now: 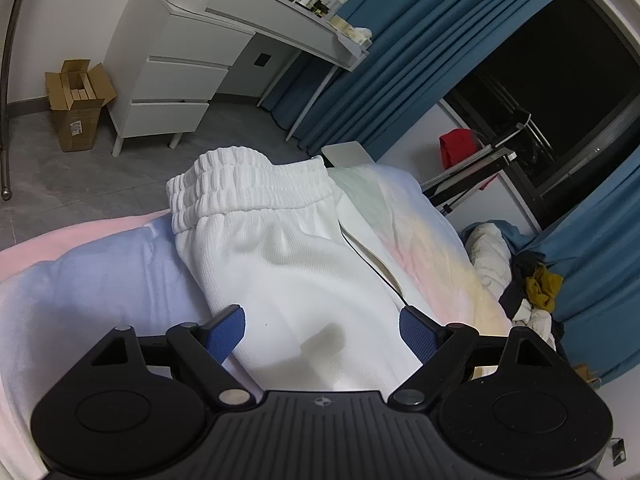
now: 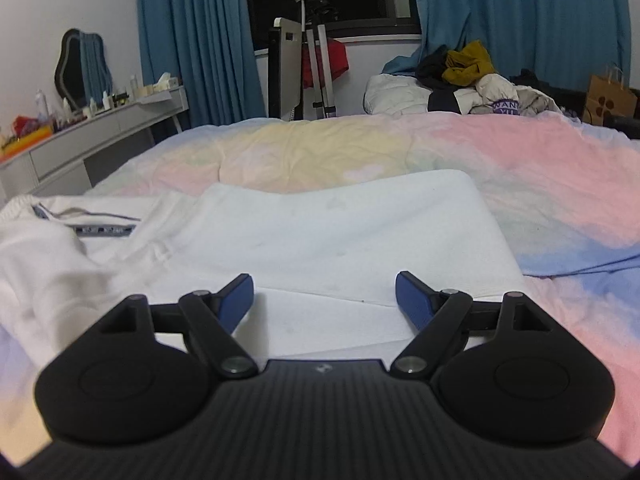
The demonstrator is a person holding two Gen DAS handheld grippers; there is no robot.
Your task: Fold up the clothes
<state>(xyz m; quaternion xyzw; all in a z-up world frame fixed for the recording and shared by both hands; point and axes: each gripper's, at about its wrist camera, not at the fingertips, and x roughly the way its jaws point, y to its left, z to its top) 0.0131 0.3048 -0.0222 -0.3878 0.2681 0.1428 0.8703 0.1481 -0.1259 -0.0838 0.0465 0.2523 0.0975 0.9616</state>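
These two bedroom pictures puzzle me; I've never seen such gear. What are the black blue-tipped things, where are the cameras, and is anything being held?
Each black thing is a hand-held gripper with its own camera looking along its two fingers. One picture is from the left gripper, the other from the right gripper. Both are open and hold nothing. Below them white trousers with an elastic waistband lie on a pastel bedcover, waiting to be folded.

Only "WAN" is readable, on a purple band [image 2: 505, 106] among piled clothes.
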